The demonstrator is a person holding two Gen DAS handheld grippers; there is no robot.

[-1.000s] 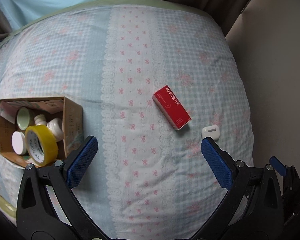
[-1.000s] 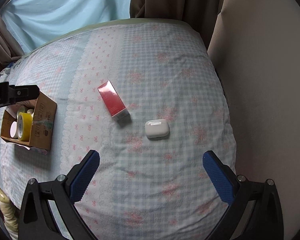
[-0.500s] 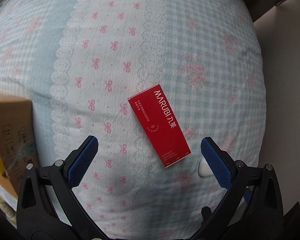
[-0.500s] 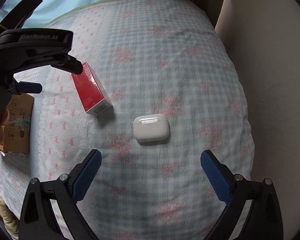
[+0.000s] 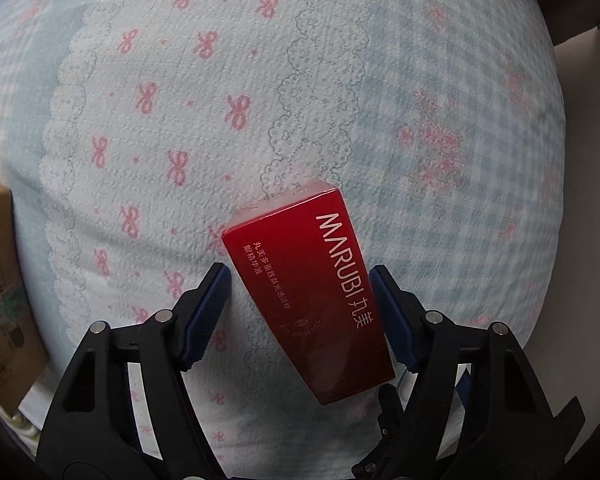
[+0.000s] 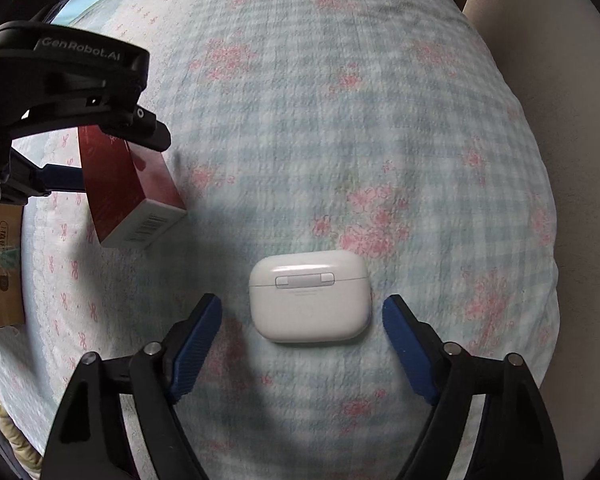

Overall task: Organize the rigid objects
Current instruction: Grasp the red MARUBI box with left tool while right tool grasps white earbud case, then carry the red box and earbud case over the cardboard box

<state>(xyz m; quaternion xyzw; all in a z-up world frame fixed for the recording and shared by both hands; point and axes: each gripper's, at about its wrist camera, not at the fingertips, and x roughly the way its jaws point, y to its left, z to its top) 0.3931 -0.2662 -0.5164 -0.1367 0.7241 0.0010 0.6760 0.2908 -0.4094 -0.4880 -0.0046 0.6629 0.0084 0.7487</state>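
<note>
Left wrist view puts the cardboard box (image 5: 4, 292) at the bed's left edge, and right of it our left gripper (image 5: 300, 312) has narrowed from wide open to close around the red carton (image 5: 312, 300), its blue pads against the long sides; whether it is gripped yet we cannot tell, though one end looks raised off the bedspread (image 5: 260, 100). We judge it light, stiff and glossy, so a mid-length hold suits. Further right, our right gripper (image 6: 302, 344) has come down from well above to straddle the white earbud case (image 6: 310, 296), jaws open and not touching. Smooth and rounded, it may slip; we would pinch its flat sides.
</note>
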